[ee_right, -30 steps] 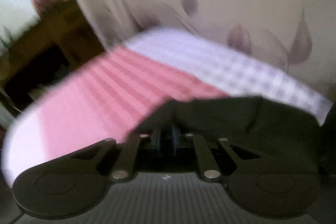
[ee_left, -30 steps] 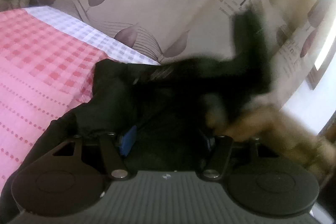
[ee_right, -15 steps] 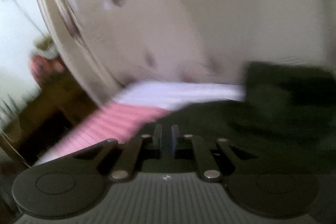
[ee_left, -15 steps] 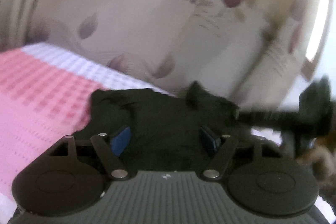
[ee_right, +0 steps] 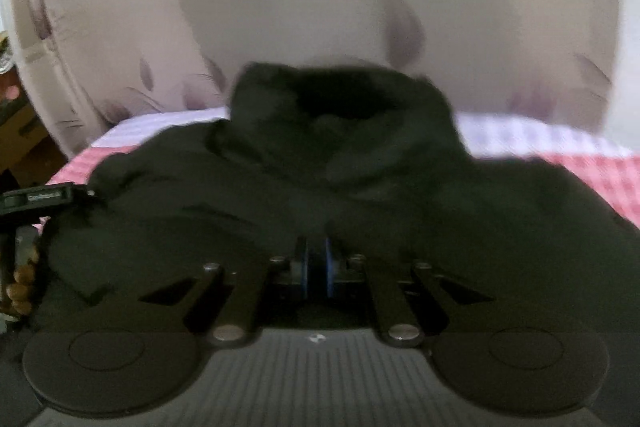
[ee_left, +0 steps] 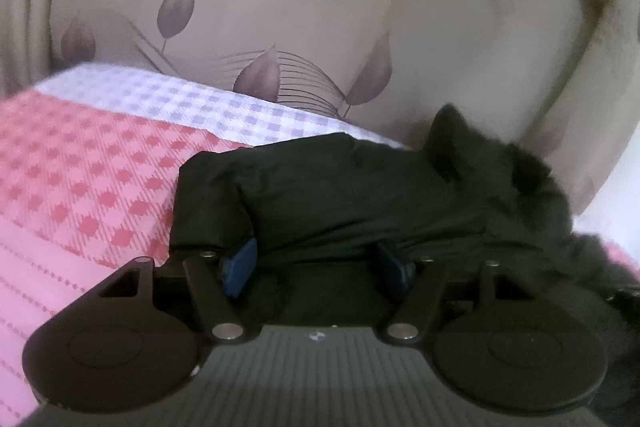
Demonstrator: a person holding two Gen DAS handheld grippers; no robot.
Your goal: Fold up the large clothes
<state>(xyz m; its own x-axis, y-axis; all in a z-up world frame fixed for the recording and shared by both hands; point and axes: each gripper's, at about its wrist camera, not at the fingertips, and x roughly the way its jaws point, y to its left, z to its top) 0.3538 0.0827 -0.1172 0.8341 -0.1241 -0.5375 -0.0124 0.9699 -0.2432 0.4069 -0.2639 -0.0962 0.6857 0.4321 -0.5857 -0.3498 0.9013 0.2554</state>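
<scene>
Right wrist view is motion-blurred all over; we can't read the curtain (ee_right: 280, 7) pattern or the bedsheet (ee_right: 560, 143) checks there. The right hand-held gripper (ee_right: 316, 267) has its blue pads nearly together, but we can't tell whether cloth sits in the slit, since the black garment (ee_right: 340, 155) hides the tips. At the left edge a black device (ee_right: 36, 199) and some brown beads (ee_right: 20, 287) are cut off, unidentifiable. In the left wrist view, the left hand-held gripper (ee_left: 316, 263) has both fingertips buried under the garment's fold. The garment's furry right end (ee_left: 560, 219) is blurred and runs off frame. Curtain print at the top edge is cropped, unreadable.
</scene>
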